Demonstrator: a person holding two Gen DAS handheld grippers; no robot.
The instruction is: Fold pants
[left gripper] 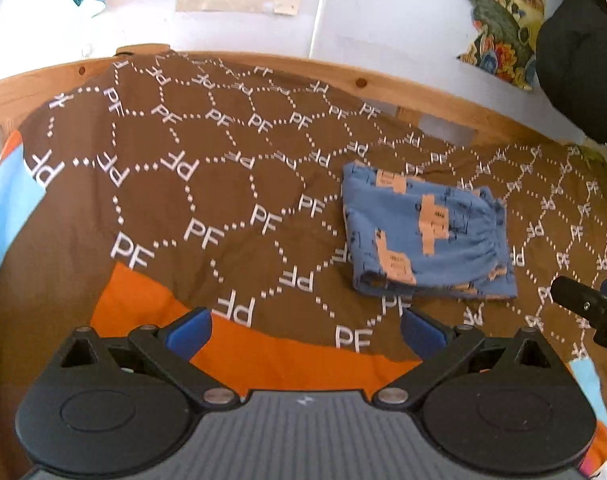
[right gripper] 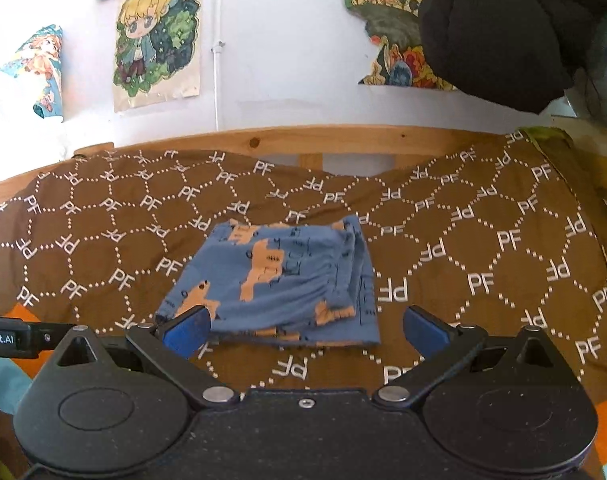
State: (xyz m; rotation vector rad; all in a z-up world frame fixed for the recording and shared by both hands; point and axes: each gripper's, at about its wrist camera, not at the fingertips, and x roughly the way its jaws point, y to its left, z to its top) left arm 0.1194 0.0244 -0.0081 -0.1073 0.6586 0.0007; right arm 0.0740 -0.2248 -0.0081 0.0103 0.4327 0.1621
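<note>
Both my tongs spread wide, left tongs [left gripper: 305,330], right tongs [right gripper: 305,330], gripping nothing, folded blue pants [left gripper: 425,238] on brown bedspread [left gripper: 231,184]

Pants [right gripper: 287,280] soft matt cloth; bedspread [right gripper: 483,240] matt woven; bed frame [right gripper: 343,140] smooth wood

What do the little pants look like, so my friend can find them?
Find the brown bedspread with white PF letters, in front of the wooden bed rail. On it lies a small folded bundle, the pants. It is the only blue thing there, with orange animal shapes.
</note>
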